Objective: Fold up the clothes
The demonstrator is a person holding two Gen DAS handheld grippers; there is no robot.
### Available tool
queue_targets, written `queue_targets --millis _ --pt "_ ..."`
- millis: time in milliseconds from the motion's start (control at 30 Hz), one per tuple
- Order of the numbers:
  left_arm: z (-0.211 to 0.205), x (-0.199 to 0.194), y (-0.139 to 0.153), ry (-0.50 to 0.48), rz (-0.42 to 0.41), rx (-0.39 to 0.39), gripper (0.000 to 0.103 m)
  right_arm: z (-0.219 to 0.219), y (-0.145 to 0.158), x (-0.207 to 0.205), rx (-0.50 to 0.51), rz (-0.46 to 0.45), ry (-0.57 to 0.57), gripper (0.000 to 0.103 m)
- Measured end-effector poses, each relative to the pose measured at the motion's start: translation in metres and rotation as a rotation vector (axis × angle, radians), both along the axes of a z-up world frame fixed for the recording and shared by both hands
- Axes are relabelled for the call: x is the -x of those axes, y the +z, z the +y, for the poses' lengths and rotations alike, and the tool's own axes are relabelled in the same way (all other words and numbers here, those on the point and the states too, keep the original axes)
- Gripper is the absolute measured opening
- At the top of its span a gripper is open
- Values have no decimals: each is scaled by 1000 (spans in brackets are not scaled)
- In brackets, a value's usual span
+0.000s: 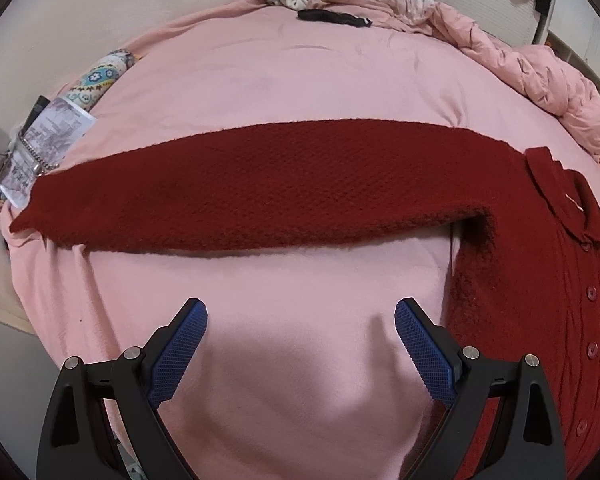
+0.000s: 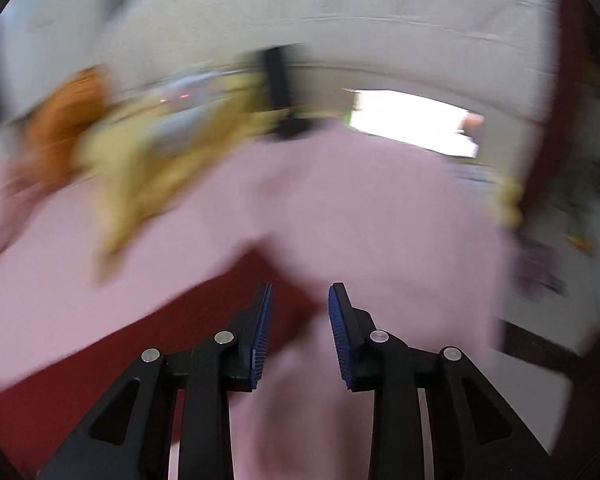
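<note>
your left claw [image 1: 301, 312] gapes wide and empty; right claw [image 2: 301, 300] part open, empty. red cardigan [image 1: 540, 280] unfolded; next, grip its sleeve [image 1: 260, 188].

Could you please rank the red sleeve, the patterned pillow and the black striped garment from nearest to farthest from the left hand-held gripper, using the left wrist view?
From the left hand-held gripper:
1. Red sleeve, stretched across the bed just ahead.
2. Patterned pillow, at the bed's left edge.
3. Black striped garment, at the far end of the bed.
</note>
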State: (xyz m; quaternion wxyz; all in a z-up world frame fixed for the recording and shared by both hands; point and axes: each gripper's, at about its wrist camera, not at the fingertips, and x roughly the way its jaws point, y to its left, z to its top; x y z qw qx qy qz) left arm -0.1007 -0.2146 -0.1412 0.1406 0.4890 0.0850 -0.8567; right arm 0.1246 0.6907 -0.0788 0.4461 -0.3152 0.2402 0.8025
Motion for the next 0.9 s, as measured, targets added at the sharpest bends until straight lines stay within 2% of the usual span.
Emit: queue_targets --millis 67,100,200,267,333,400,467,500,567,700,767,800,900 --pt "0 -1 1 -5 7 -5 96 -28 -8 31 5 -68 229 30" --pt "0 -2 2 -3 10 -10 96 -42 -19 43 5 -138 322 30" --pt "-2 -4 3 2 22 -24 96 -57 -62 68 61 -352 351 30" --pt "-5 -6 5 13 35 -38 96 -58 -49 64 76 -288 261 30" --pt "-7 -7 5 21 41 -50 96 -69 -31 62 51 -213 240 30" --pt "-8 -7 4 22 40 -59 96 -77 -28 62 -40 -264 227 30" --pt "-6 -7 5 16 45 -58 96 -76 -58 68 51 -415 208 30" --pt "-3 -6 6 9 46 -50 96 -73 -62 69 55 -418 208 30" --pt "2 -5 10 -7 50 -35 96 -83 -48 70 18 -431 200 30" --pt "29 -1 32 -83 86 13 96 -145 1 87 -114 -332 312 30" --pt "57 0 57 -144 130 21 96 -193 28 94 -176 -271 388 30" --pt "70 0 68 -167 149 19 96 -218 38 98 -176 -225 437 30" --pt "117 -6 97 -282 231 -58 96 -279 50 112 -158 -134 560 31"
